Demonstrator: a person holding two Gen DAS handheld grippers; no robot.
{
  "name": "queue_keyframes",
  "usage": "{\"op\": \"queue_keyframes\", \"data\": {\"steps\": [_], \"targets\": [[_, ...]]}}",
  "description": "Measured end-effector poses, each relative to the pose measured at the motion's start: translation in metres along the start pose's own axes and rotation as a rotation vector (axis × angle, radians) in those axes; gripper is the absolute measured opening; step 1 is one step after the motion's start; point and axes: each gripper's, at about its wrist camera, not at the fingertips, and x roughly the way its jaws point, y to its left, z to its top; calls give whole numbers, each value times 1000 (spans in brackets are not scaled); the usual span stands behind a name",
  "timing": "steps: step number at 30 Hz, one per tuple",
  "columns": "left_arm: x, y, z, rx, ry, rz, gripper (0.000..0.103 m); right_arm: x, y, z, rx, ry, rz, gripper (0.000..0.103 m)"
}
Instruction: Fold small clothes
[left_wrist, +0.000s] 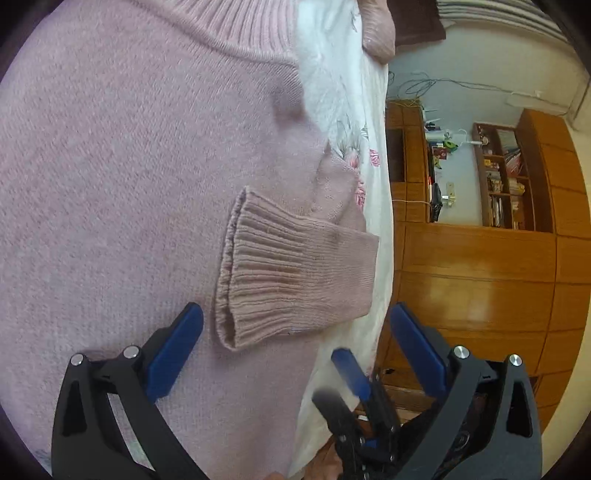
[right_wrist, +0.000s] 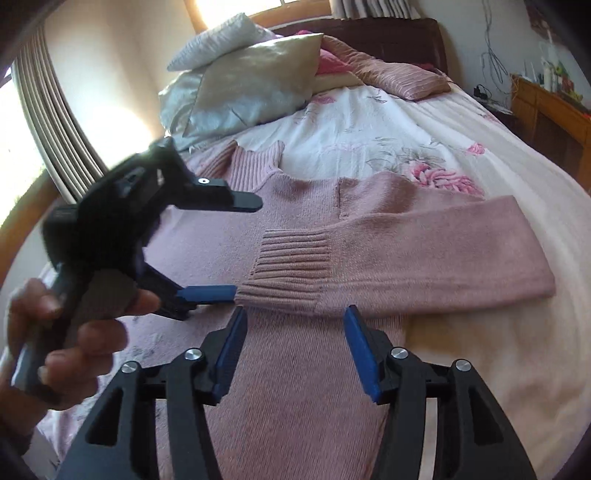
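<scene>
A pink knit sweater (right_wrist: 295, 369) lies flat on a floral bedsheet (right_wrist: 369, 122), its ribbed collar (right_wrist: 258, 162) pointing toward the pillows. One sleeve (right_wrist: 424, 251) is folded across the chest, with its ribbed cuff (right_wrist: 291, 266) near the middle. My right gripper (right_wrist: 295, 314) hovers open just below that cuff, holding nothing. A hand holds my left gripper (right_wrist: 246, 247), which stands open just left of the cuff. In the left wrist view the sweater (left_wrist: 129, 184) fills the frame and the cuff (left_wrist: 258, 273) lies just beyond the open left gripper (left_wrist: 295, 321).
Pillows (right_wrist: 251, 74) and a pink ribbed cushion (right_wrist: 388, 74) are piled at the head of the bed. The bed edge (left_wrist: 384, 221) drops toward wooden cabinets (left_wrist: 480, 277) and a bookshelf (left_wrist: 502, 177). Curtains (right_wrist: 48, 129) hang on the left.
</scene>
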Motion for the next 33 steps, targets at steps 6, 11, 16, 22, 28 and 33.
{"op": "queue_keyframes", "data": {"steps": [6,11,16,22,28,33], "targets": [[5,-19,-1,-5,-52,95,98,-45,-10,-41,140,-39,78,60],[22,-30,9,7,23,252,8,-73,-9,-69,198,-52,109,60],[16,-50,21,66,-1,261,5,-95,-10,-86,220,-58,107,62],[-42,-104,35,197,-65,213,5,-107,-13,-97,238,-51,100,63],[-122,-126,45,270,-153,215,5,-104,-11,-101,255,-40,106,63],[-172,-106,49,267,-202,225,5,-98,-2,-101,248,-32,124,63]]}}
